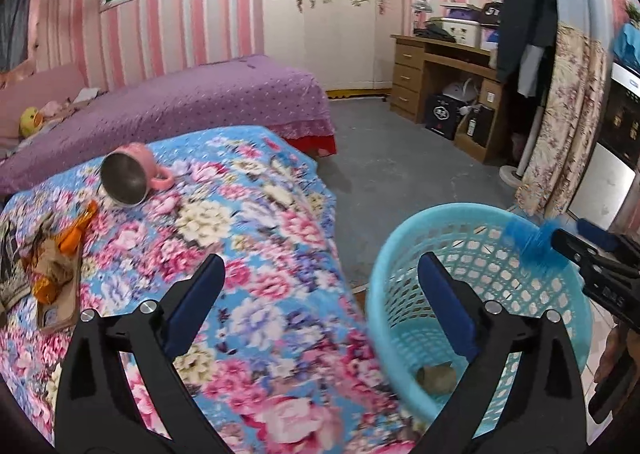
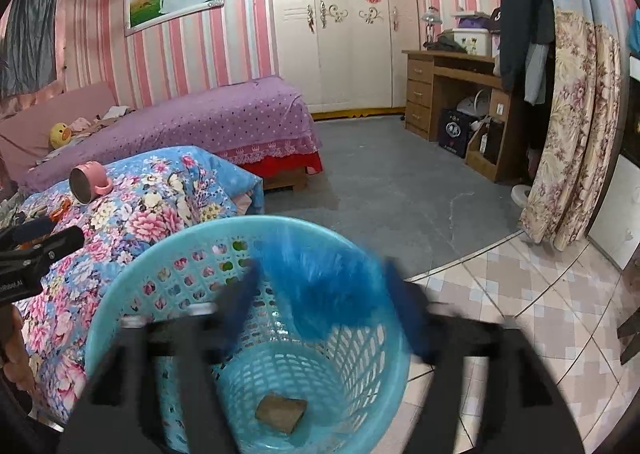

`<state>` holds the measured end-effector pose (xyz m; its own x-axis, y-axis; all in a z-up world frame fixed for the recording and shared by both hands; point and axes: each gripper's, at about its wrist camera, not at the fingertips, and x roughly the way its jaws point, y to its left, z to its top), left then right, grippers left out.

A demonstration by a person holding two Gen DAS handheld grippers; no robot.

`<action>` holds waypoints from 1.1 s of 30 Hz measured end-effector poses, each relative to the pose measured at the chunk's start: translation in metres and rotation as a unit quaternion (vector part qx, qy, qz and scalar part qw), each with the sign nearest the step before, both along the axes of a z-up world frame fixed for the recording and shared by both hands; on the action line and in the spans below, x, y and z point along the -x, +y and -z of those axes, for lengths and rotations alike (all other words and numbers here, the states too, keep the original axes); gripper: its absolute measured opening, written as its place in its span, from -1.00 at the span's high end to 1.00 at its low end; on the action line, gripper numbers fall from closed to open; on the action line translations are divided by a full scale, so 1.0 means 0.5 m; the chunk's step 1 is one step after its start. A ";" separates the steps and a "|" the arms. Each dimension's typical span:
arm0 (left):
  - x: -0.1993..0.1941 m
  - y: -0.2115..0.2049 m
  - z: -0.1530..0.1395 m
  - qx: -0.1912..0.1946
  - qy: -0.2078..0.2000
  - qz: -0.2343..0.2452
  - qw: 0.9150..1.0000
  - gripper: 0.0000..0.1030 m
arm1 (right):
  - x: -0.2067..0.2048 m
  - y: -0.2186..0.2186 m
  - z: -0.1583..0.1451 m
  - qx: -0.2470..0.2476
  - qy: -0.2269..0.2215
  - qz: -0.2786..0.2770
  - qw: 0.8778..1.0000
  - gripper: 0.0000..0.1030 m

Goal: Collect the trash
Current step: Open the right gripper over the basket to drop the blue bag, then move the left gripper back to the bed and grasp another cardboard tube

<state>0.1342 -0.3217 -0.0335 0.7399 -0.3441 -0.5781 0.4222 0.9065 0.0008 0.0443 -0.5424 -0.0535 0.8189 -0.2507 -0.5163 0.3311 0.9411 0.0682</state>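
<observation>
My left gripper (image 1: 320, 282) stands wide and empty over the floral bedspread (image 1: 248, 238); my right gripper (image 2: 320, 294), blurred, has jaws apart with a blue fluffy piece of trash (image 2: 320, 278) between them above the basket (image 2: 120, 318), seemingly dropping; I cannot tell whether the pads touch it. I judge the release should finish centred over the opening, clear of the rim. The basket is pale blue lattice plastic, round, tapering; a brownish crumpled lump (image 2: 281, 410) lies on its bottom. Orange wrappers (image 1: 64, 250) remain on the bed, near a tipped pink steel-lined mug (image 1: 132, 175).
</observation>
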 end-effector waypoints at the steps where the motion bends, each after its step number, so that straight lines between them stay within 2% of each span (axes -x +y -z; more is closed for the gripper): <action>1: -0.003 0.007 0.001 0.001 0.002 -0.004 1.000 -0.83 | 0.000 0.005 -0.004 0.004 -0.003 0.000 1.000 -0.48; 5: -0.009 0.036 0.002 0.002 0.004 -0.016 1.000 -0.86 | -0.002 0.016 -0.013 0.016 -0.009 0.014 1.000 -0.87; 6: -0.009 0.041 0.001 0.001 0.004 -0.020 1.000 -0.88 | -0.003 0.018 -0.014 0.016 -0.011 0.017 1.000 -0.89; 15: -0.007 0.118 -0.021 0.005 -0.007 -0.040 0.999 -0.89 | -0.029 0.076 -0.038 0.030 -0.014 0.018 0.999 -0.91; 26: -0.014 0.256 -0.053 0.010 -0.015 -0.082 0.996 -0.89 | -0.071 0.154 -0.075 0.013 -0.041 0.019 0.999 -0.91; 33: -0.024 0.347 -0.062 -0.005 -0.025 -0.114 0.993 -0.89 | -0.103 0.212 -0.083 0.013 -0.043 0.006 0.999 -0.91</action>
<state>0.1464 -0.1482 -0.0025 0.8256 -0.1592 -0.5413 0.2057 0.9783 0.0261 0.0957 -0.4365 -0.0119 0.8572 -0.2733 -0.4366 0.3366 0.9388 0.0730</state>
